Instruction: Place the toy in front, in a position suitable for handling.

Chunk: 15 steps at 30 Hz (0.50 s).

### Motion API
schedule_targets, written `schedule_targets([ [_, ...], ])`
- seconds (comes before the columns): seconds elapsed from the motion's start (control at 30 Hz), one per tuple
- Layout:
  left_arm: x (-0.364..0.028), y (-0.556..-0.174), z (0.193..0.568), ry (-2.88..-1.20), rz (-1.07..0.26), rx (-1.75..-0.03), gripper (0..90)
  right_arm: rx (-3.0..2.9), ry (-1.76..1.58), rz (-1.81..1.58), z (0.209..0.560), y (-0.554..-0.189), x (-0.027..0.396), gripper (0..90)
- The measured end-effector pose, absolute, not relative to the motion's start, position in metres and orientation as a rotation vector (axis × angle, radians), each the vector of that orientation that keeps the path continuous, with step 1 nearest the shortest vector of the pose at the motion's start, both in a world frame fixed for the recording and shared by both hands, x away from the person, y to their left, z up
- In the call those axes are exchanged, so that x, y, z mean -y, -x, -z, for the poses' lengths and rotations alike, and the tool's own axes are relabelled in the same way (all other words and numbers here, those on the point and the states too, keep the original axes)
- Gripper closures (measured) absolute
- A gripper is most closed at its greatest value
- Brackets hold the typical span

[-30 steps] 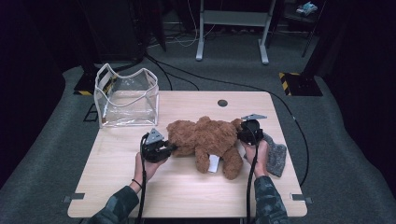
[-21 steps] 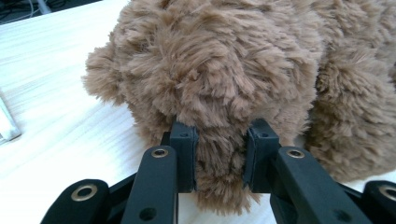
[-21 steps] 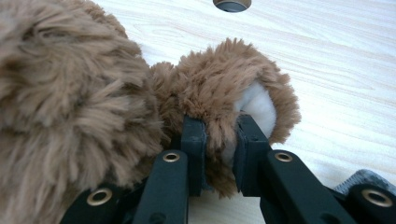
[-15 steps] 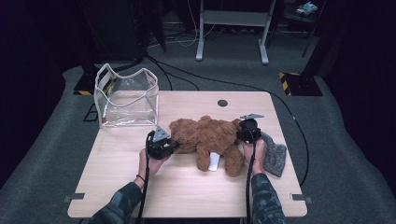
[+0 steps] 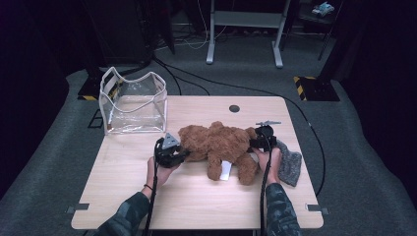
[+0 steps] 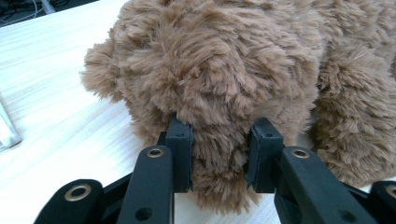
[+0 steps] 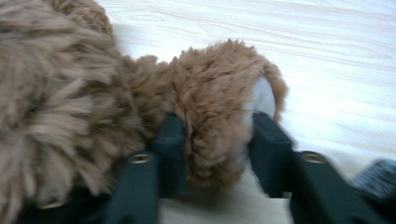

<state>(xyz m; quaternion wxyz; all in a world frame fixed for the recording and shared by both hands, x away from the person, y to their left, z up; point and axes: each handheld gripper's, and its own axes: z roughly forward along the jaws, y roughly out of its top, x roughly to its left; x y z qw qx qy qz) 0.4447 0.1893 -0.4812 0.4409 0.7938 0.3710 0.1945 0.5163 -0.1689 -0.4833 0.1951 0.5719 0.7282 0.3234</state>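
Since the earlier frame, our right gripper (image 7: 212, 140) has just been opening, a furry foot between its loosened jaws; our left gripper (image 6: 219, 154) pinches the teddy bear (image 5: 219, 145), which lies mid-table (image 5: 196, 196) beside the grey cloth (image 5: 290, 164).

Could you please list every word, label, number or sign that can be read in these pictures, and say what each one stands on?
No text can be read in any view.
White tag on the brown teddy bear: too small in the high view to tell whether it bears print.
Clear bag: no label visible.
Grey cloth: no label visible.
Black and yellow striped marking on the floor: a hazard pattern, no words.
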Motion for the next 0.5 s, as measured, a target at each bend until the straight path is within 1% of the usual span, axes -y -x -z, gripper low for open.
schedule_targets([
  [0.03,-0.189,-0.445,0.482,-1.969,-0.493,-0.92,65.7,-2.033,-1.606,-0.916,0.48,-0.514,0.17,47.0],
  [0.07,-0.19,-0.444,0.482,-1.968,-0.492,-0.921,65.1,-2.022,-1.604,-0.935,0.477,-0.511,0.172,40.1],
  [0.17,-0.189,-0.444,0.482,-1.964,-0.497,-0.927,63.6,-2.016,-1.587,-0.949,0.465,-0.501,0.18,29.4],
  [0.27,-0.19,-0.443,0.482,-1.963,-0.497,-0.932,61.3,-2.057,-1.591,-0.951,0.453,-0.489,0.189,21.4],
  [0.33,-0.19,-0.443,0.482,-1.957,-0.498,-0.942,59.5,-2.073,-1.59,-0.933,0.449,-0.481,0.194,19.1],
  [0.43,-0.191,-0.441,0.48,-1.96,-0.498,-0.961,50.1,-2.091,-1.596,-0.892,0.447,-0.467,0.205,17.5],
  [0.5,-0.192,-0.439,0.479,-1.955,-0.509,-0.97,45.8,-2.087,-1.597,-0.883,0.448,-0.462,0.212,16.8],
])
